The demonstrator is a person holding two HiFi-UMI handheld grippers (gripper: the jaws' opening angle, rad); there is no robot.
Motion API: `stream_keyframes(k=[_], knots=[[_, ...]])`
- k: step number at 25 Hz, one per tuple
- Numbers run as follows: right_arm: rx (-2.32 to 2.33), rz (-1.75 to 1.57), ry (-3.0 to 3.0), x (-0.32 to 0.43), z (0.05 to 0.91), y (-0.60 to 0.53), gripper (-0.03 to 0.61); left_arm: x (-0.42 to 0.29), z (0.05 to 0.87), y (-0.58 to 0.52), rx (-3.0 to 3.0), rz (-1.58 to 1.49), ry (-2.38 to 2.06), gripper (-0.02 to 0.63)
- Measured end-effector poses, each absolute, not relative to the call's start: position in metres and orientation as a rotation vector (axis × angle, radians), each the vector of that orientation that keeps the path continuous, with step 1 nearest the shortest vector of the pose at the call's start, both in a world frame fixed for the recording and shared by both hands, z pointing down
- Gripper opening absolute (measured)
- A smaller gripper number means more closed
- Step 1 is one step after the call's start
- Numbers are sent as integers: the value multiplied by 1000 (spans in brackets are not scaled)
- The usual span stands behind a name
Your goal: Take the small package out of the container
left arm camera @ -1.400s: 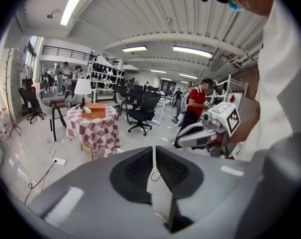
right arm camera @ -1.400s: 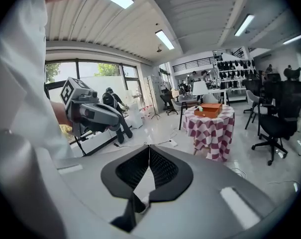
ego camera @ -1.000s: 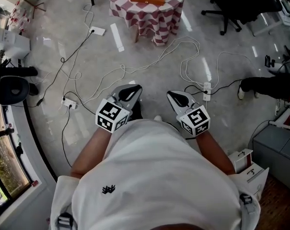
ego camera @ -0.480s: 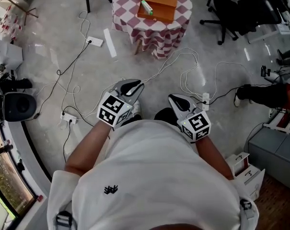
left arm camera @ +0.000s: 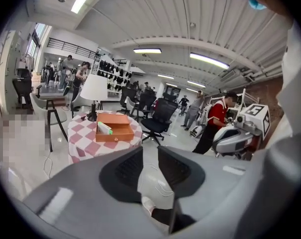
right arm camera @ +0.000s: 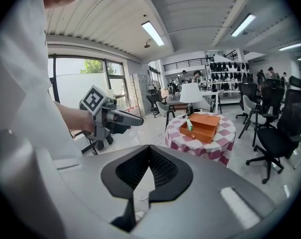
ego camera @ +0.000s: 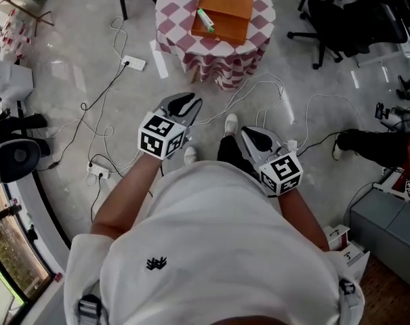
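An orange open container [ego camera: 221,13] sits on a round table with a red-and-white checked cloth [ego camera: 215,56], well ahead of me across the floor. A small white-and-green package [ego camera: 205,19] lies in its left side. The container [left arm camera: 114,127] and the package [left arm camera: 104,128] also show in the left gripper view, and in the right gripper view the container [right arm camera: 206,125] holds the package [right arm camera: 189,125]. My left gripper [ego camera: 190,103] is held out in front of the person's chest. Its jaws are opening, with a narrow gap and nothing between them. My right gripper [ego camera: 249,134] is shut and empty.
White cables [ego camera: 259,93] and power strips [ego camera: 135,63] trail over the grey floor between me and the table. Black office chairs [ego camera: 357,19] stand at the upper right. A white lamp [left arm camera: 94,91] stands on the table. A grey cabinet [ego camera: 387,222] is at the right.
The person has walked toward the table, which now shows fuller and nearer. The left gripper has moved forward and its jaws have parted a little. The right gripper stays shut.
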State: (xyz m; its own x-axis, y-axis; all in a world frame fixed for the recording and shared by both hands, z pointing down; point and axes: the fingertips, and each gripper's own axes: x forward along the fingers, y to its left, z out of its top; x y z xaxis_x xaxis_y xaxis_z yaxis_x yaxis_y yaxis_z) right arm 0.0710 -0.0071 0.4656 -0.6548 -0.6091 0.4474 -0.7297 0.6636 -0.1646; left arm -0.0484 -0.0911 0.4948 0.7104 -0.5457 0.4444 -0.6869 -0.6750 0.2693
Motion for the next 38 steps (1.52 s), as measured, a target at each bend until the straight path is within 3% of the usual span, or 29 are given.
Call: stream_keyframes(k=[18, 38], knots=[[852, 535, -2614, 203, 470, -197, 0, -1, 563, -364, 2007, 488, -1395, 170], [997, 652, -2477, 286, 490, -233, 0, -27, 667, -483, 1608, 551, -1611, 204]])
